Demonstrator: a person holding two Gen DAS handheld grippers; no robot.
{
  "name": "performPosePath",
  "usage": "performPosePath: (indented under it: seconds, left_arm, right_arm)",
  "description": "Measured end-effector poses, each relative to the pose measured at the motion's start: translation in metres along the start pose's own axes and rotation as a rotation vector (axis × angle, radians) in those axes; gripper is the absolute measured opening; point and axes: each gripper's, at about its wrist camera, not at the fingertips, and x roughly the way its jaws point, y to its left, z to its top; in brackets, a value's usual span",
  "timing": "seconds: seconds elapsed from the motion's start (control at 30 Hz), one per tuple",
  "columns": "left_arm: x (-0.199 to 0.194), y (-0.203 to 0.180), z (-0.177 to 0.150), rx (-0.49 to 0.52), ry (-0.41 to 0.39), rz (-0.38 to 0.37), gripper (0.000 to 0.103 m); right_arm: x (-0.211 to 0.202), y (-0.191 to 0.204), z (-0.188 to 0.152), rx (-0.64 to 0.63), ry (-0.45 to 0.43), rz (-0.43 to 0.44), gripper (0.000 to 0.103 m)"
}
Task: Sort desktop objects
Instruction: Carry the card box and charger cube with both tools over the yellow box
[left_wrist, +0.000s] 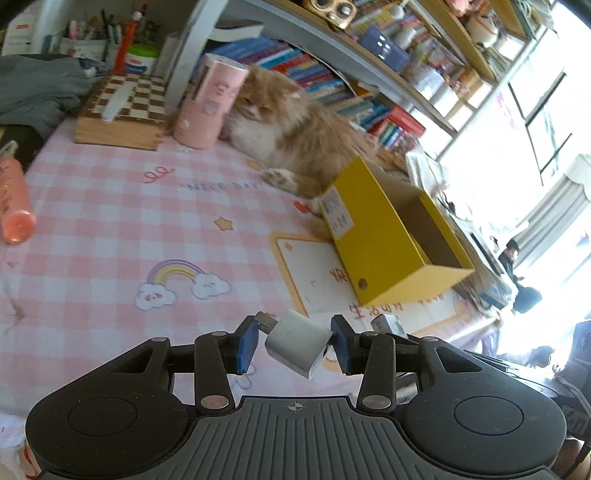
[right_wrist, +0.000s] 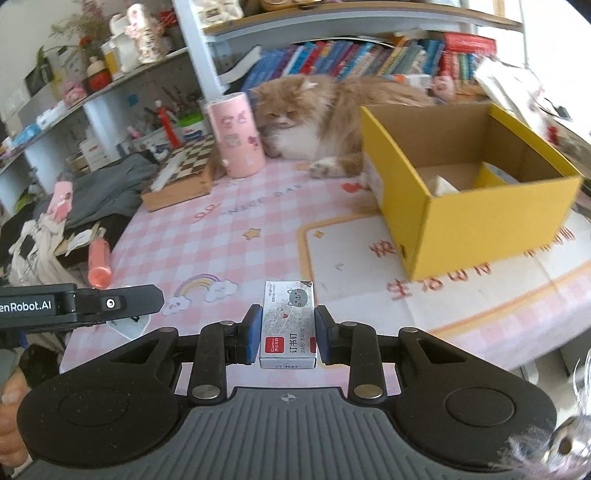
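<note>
My left gripper (left_wrist: 293, 343) is shut on a small white charger plug (left_wrist: 299, 341). The plug hangs tilted between the blue pads (left_wrist: 246, 343), above the pink checked tablecloth (left_wrist: 110, 206). My right gripper (right_wrist: 288, 332) is shut on a silver staple box (right_wrist: 288, 325) with a grey cat face and a red label. That staple box (left_wrist: 388, 325) also peeks out behind the left gripper's right finger. An open yellow cardboard box (right_wrist: 461, 221) stands ahead on the right, with a white item (right_wrist: 441, 186) and another small box inside. The same yellow box (left_wrist: 384, 236) lies ahead right in the left wrist view.
A fluffy orange cat (right_wrist: 306, 110) lies at the back against the yellow box. Beside it stand a pink cylinder (right_wrist: 236, 133) and a wooden chessboard case (left_wrist: 122, 110). An orange bottle (right_wrist: 99, 258) lies at the left edge. The left gripper's housing (right_wrist: 74, 304) shows at the left.
</note>
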Motion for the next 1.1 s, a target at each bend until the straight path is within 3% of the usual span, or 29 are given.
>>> performPosePath:
  seconds: [0.5, 1.1]
  left_arm:
    - [0.032, -0.039, 0.002, 0.138, 0.089, -0.097, 0.041]
    - [0.072, -0.087, 0.01, 0.227, 0.121, -0.128, 0.041]
  right_arm:
    - [-0.027, -0.031, -0.016, 0.11, -0.028, -0.126, 0.027]
    - [-0.031, -0.075, -0.006, 0.135, -0.041, -0.174, 0.027]
